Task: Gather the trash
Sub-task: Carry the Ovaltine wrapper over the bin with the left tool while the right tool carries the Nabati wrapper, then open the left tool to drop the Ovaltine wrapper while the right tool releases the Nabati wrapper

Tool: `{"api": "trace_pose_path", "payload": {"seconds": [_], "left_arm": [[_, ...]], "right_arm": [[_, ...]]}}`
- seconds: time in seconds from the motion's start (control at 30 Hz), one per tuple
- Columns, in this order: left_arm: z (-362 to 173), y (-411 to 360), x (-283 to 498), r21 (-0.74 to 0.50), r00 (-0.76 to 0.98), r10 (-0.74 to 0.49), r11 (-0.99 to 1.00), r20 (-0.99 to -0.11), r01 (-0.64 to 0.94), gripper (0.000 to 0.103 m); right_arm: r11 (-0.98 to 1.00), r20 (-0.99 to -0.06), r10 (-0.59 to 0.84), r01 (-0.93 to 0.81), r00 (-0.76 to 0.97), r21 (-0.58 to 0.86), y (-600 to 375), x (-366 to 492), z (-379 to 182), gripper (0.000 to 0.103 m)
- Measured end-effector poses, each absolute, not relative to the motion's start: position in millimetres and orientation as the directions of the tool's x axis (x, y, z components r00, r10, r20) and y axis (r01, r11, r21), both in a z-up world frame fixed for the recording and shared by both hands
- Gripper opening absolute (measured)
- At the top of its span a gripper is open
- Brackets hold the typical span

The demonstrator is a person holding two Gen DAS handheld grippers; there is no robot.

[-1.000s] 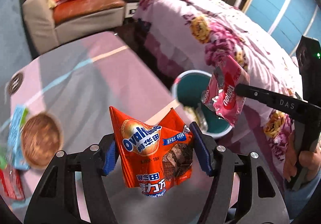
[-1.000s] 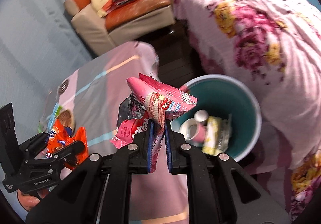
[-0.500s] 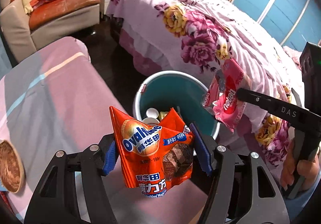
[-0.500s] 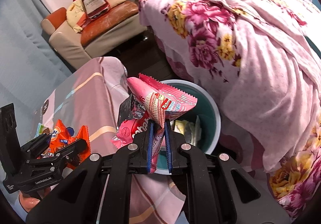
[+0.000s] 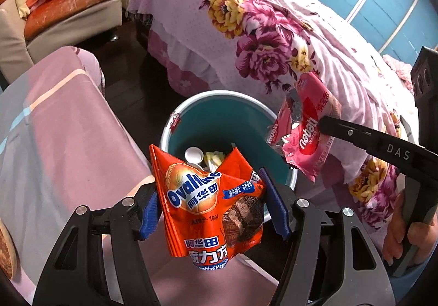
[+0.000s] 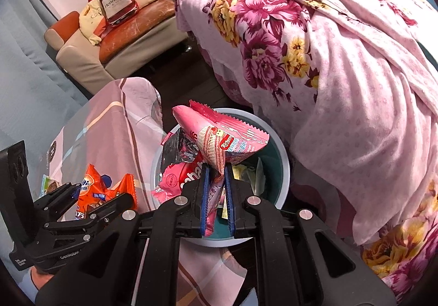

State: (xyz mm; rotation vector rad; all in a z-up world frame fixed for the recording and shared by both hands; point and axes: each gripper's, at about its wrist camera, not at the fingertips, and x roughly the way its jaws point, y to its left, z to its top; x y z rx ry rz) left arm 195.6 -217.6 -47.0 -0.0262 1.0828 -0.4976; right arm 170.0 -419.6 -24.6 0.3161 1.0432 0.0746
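Both grippers' jaws pinch wrappers above bin [image 5: 191, 106].

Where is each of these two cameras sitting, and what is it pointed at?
Left wrist: on the left gripper, looking down past its orange Ovaltine wrapper at the teal bin; a hand shows at right.
Right wrist: on the right gripper, clamping pink wafer wrappers above the bin, bed behind.
Shared: bin, bed, sofa, and each other's gripper.
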Motion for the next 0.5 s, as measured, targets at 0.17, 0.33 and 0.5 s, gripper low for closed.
{"api": "trace_pose_path", "payload": {"seconds": [0.17, 0.33, 0.5], "left_arm": [[-51, -222, 202, -0.268, 0.358, -0.407, 0.887, -0.84, 0.377, 0.067], [-54, -223, 206, -0.284, 0.354, -0.415, 0.886, -0.838, 0.366, 0.084], [-59, -222, 209, -0.282, 0.348, -0.402, 0.894, -0.847, 0.347, 0.091]], "right_arm": [[0.951, -0.839, 0.203, 0.102, 0.504, 0.291, -424, 174, -26, 0.011], [0.953, -0.843, 0.194, 0.108, 0.502, 0.284, -426, 177, -25, 0.011], [0.955, -0.849, 0.185, 0.112, 0.495, 0.273, -426, 179, -26, 0.011]]}}
